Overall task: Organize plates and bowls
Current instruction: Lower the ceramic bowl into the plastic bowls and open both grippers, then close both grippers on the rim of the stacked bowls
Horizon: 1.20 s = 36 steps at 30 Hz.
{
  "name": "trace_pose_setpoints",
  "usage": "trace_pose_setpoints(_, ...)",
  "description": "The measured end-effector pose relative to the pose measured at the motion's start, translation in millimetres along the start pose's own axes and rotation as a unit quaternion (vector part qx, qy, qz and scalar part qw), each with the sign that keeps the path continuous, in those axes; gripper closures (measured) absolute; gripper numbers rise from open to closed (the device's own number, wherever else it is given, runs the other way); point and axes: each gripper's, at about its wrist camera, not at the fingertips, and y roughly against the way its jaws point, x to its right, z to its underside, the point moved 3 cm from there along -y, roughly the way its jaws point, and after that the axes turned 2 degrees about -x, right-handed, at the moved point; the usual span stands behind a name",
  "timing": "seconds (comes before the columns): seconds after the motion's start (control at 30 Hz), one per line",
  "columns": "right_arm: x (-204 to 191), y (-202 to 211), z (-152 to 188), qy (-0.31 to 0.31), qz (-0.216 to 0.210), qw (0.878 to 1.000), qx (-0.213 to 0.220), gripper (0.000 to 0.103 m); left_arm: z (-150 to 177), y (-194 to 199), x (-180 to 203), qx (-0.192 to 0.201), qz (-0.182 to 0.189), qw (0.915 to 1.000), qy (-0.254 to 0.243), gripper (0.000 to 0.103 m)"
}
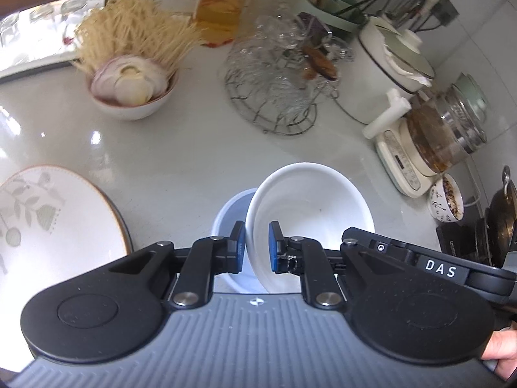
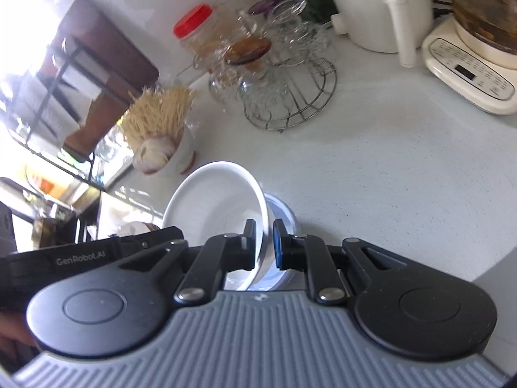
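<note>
A plain white bowl [image 1: 310, 200] hangs tilted over a pale blue bowl [image 1: 229, 213] on the grey-white counter. My left gripper [image 1: 257, 245] is shut on the white bowl's rim, one blue pad inside and one outside. In the right wrist view, my right gripper [image 2: 265, 245] pinches the opposite rim of the same white bowl [image 2: 213, 200], with the blue bowl [image 2: 284, 213] beneath it. Whether the two bowls touch I cannot tell. A large plate with a leaf pattern [image 1: 48, 226] lies at the left.
A bowl of onion and dry noodles [image 1: 132, 90] stands at the back left. Behind are a red-lidded jar [image 1: 223, 9] and a wire basket of glassware [image 1: 274, 80]. To the right are a white pot [image 1: 387, 64], a glass kettle [image 1: 436, 142], a patterned cup [image 1: 447, 200] and a wok [image 1: 501, 223].
</note>
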Motion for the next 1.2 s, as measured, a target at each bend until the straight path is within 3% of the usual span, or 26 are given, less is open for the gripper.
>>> trace_pose_setpoints(0.53, -3, -40, 3, 0.042, 0.020, 0.998, -0.044, 0.088, 11, -29, -24, -0.020, -0.027, 0.9990, 0.031, 0.086)
trace_pose_setpoints(0.83, -1, -42, -7, 0.036, 0.005, 0.998, -0.048, 0.087, 4, -31, -32, -0.020, -0.042, 0.9976, 0.051, 0.085)
trace_pose_setpoints(0.93, -2, -40, -12, 0.034, -0.001, 0.998, -0.051, 0.086, 3, -29, -34, -0.018, -0.044, 0.9970, 0.062, 0.079)
trace_pose_setpoints(1.0, -3, -38, -16, 0.037, -0.002, 0.998, -0.052, 0.072, 3, -28, -35, -0.017, -0.043, 0.9966, 0.068, 0.071)
trace_pose_setpoints(1.03, -3, -36, -17, 0.036, -0.006, 0.998, -0.049, 0.052, 3, -27, -36, -0.017, -0.044, 0.9964, 0.071, 0.070)
trace_pose_setpoints(1.07, -3, -35, -19, 0.036, -0.010, 0.998, -0.047, 0.039, 3, -27, -36, -0.016, -0.044, 0.9961, 0.075, 0.067)
trace_pose_setpoints(1.2, -1, -37, -25, 0.040, -0.011, 0.997, -0.057, 0.039, 5, -25, -36, -0.017, -0.041, 0.9949, 0.091, 0.060)
